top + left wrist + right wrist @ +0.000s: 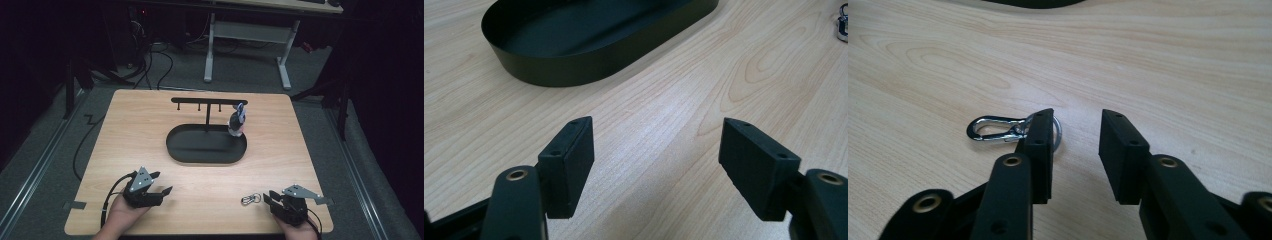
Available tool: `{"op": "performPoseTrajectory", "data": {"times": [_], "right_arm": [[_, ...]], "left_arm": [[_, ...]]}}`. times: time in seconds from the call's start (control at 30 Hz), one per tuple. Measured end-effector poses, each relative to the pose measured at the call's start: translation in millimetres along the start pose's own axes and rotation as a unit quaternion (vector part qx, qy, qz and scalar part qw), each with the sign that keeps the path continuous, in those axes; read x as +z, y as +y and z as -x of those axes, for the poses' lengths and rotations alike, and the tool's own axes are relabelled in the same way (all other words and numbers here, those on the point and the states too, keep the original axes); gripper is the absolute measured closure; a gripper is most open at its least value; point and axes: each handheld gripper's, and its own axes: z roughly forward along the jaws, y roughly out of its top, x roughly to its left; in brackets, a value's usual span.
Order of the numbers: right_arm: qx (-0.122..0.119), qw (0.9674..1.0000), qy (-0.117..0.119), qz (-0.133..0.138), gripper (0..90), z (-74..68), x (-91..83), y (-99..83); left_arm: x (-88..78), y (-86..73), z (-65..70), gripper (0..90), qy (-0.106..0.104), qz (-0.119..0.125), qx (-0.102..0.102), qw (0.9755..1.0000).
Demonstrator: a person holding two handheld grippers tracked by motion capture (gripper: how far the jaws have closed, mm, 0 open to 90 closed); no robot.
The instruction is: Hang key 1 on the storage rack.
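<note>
While I hold both hands low at my own edge of the wooden table (150,125), the black oval tray (175,145) sits at its middle and serves as my landmark. From the tray's far side rises a thin black post carrying a crossbar with small hooks (206,101), and a small grey and blue keychain figure (237,121) hangs from the bar's right end, down over the right end of the tray. My left claw (161,183) rests on the table nearer to me than the tray and off toward its left end, jaws spread wide with only bare wood between them; in the left gripper view the tray's dark wall (574,70) curves across the top beyond my left claw (656,155). My right claw (267,198) lies nearer to me than the tray and past its right end, jaws parted and pinching nothing. A silver carabiner clip on a key ring (250,199) lies flat on the table on the near side of the tray's right end, just beside that claw. In the right gripper view the clip (995,128) lies just outside my right claw (1076,132), its ring partly hidden behind the tip of the left jaw; I cannot tell whether they touch.
</note>
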Motion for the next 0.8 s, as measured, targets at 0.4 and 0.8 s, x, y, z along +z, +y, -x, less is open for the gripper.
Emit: {"op": "performPoseTrajectory", "data": {"times": [0.4, 0.8], "right_arm": [[-0.002, 0.9971, 0.062, -0.043, 59.0, -3.5, 30.3, 3.2], [-0.066, 0.9978, 0.007, -0.007, 89.1, -17.5, 21.0, 9.4]], "left_arm": [[1.1, 0.2, 0.7, 31.0, 0.000, -0.001, 0.002, 1.0000], [1.8, 0.2, 0.8, 31.0, -0.001, -0.004, 0.005, 1.0000]]}}
